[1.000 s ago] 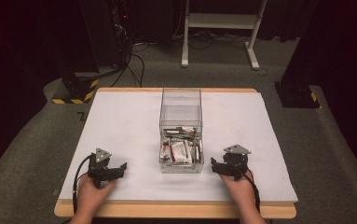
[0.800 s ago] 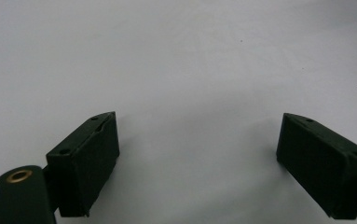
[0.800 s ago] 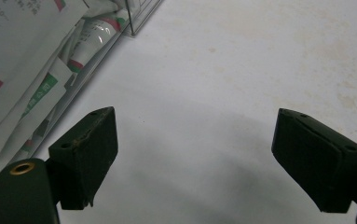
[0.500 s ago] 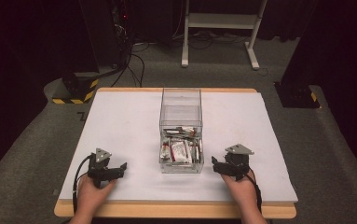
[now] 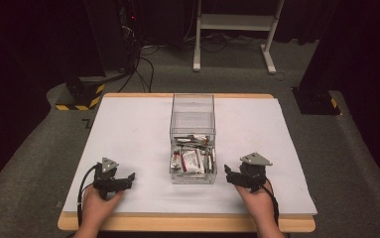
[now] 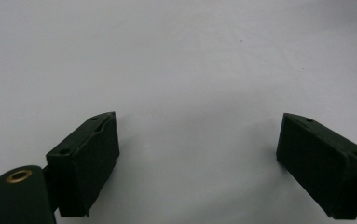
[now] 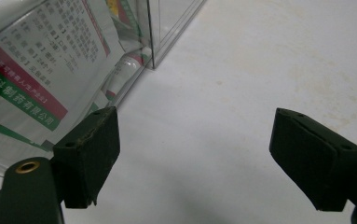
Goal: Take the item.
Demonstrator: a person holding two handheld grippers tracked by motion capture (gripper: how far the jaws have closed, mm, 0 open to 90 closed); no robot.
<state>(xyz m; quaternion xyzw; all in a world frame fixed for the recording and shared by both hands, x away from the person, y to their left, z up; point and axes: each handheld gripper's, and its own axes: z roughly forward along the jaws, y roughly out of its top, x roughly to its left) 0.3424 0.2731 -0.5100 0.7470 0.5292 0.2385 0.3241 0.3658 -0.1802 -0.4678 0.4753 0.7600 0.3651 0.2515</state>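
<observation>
1. Packets, white with red and green print, lie heaped in the near end of a clear plastic box; seen through the box wall in the right gripper view, one packet carries printed text with a red and a green band.
2. Box position: it stands at the middle of the white tabletop, its long side running away from the person, its far half bare of packets.
3. Right claw rests on the tabletop just beside the box's near right corner, apart from it; a hand holds it from the near edge. Its jaws stand wide apart with nothing between them, bare white surface showing in the gap, and its left jaw sits close to the box wall.
4. Left claw lies well to the left of the box, held by the other hand. Its jaws are likewise spread wide and hold nothing, over plain white tabletop.
5. Beyond the tabletop's far edge are grey carpet, a white frame stand and dark cables.
</observation>
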